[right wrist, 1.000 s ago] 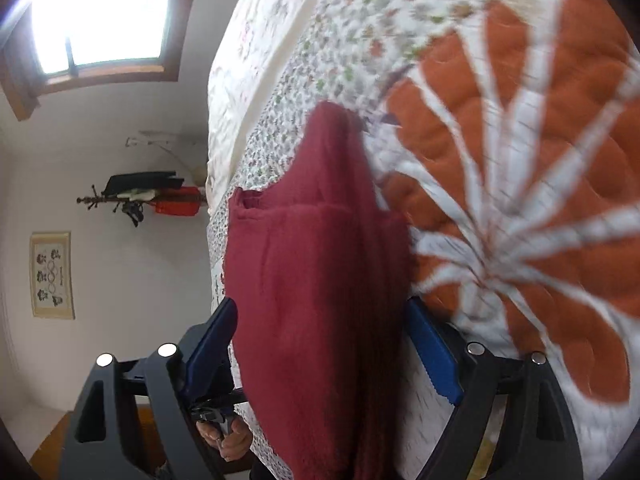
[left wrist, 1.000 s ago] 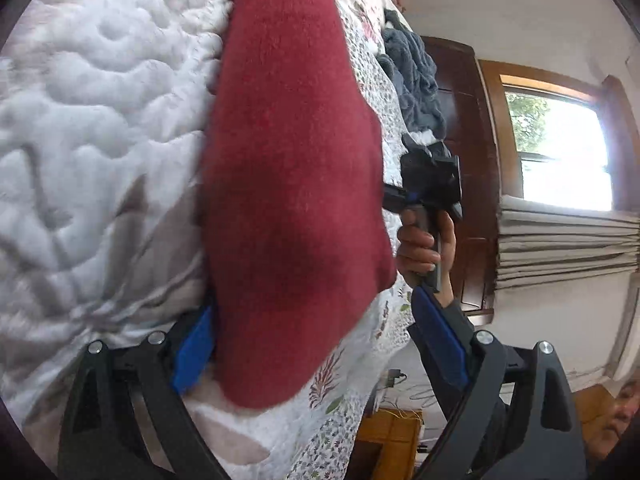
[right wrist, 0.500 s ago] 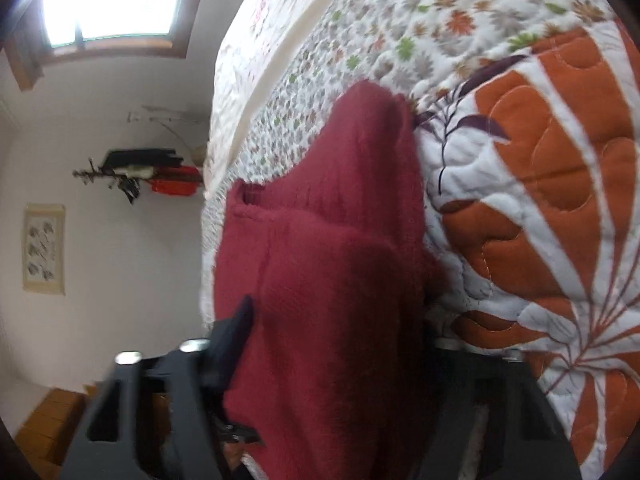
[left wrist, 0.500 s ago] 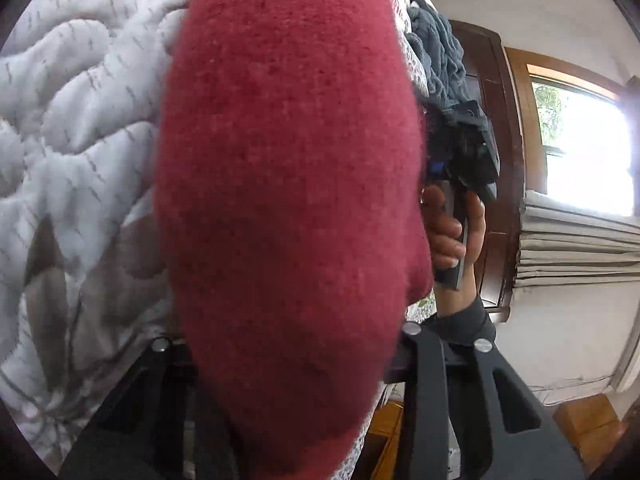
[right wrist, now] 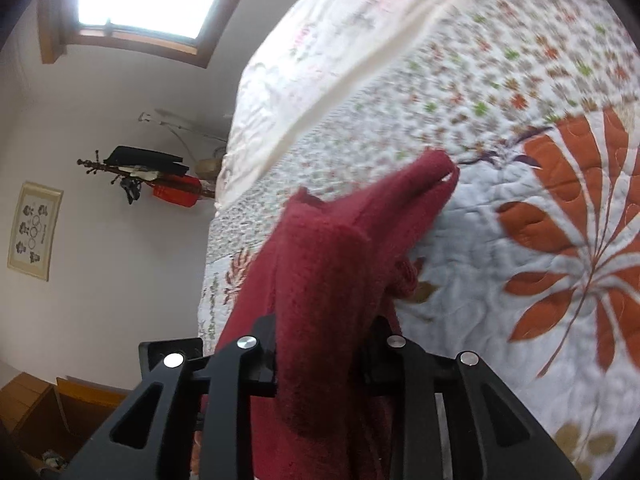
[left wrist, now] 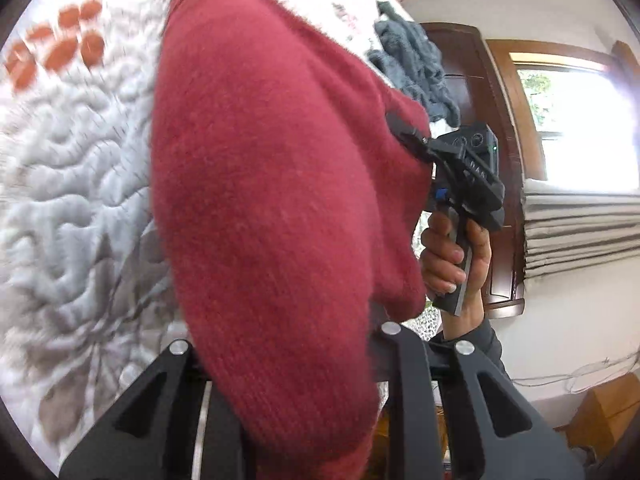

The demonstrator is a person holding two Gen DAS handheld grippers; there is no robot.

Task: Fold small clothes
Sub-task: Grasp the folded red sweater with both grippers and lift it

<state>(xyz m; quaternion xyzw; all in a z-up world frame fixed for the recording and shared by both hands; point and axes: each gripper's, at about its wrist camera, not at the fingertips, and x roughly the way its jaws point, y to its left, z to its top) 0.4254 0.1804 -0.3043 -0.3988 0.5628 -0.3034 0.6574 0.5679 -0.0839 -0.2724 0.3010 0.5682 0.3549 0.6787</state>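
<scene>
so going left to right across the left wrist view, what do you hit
white quilted bedspread with orange leaf print → fuzzy dark red knit garment → black handheld right gripper with the hand on its handle → stacked grey folded blind under the bright window

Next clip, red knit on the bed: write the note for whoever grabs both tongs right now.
Left tongs: shut on the red knit garment, bunched over the fingers.
Right tongs: shut on the same garment's other side.
The far end trails toward the quilt; I cannot tell if it touches. A blue-grey cloth lies further up the bed.
Done: both sides gripped, garment partly lifted.
Left: lay it over on itself, flatten, release.
</scene>
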